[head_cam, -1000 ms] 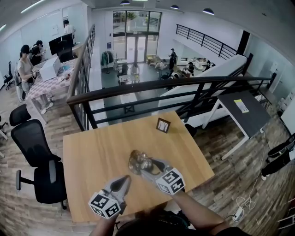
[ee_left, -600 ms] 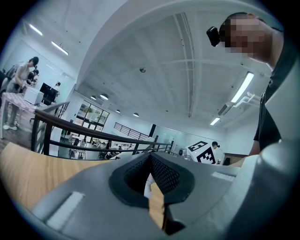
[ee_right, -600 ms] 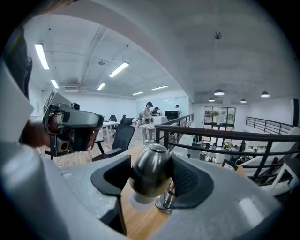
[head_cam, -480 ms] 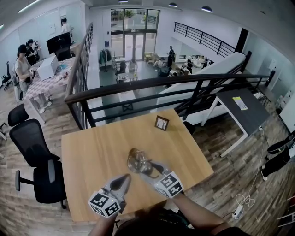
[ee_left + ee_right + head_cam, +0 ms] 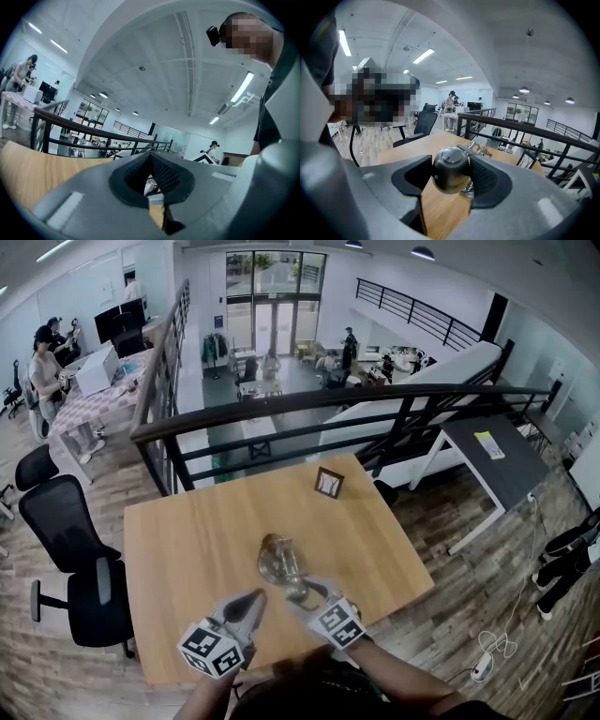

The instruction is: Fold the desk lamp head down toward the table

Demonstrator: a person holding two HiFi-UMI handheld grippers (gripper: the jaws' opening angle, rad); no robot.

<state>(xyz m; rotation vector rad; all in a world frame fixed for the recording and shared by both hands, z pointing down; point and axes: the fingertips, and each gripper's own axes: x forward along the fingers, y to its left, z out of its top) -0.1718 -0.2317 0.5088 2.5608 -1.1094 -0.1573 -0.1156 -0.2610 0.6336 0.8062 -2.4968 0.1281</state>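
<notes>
Right gripper view looks along the right claw (image 5: 451,164), whose jaws stand wide and have just been closing. Between them sits a rounded metal part that I take for the lamp head (image 5: 451,178). It touches one pad and seemingly the other, so I judge it clamped rather than merely straddled. That hold makes sense, since the head must swing down toward the tabletop (image 5: 178,540) lying below the claw. Beyond the claw's tips, the rest of the desk lamp (image 5: 278,561) stands on the wood. The left claw (image 5: 251,604) waits just beside the right one, level, jaws together on nothing, probably ready to steady the lamp.
</notes>
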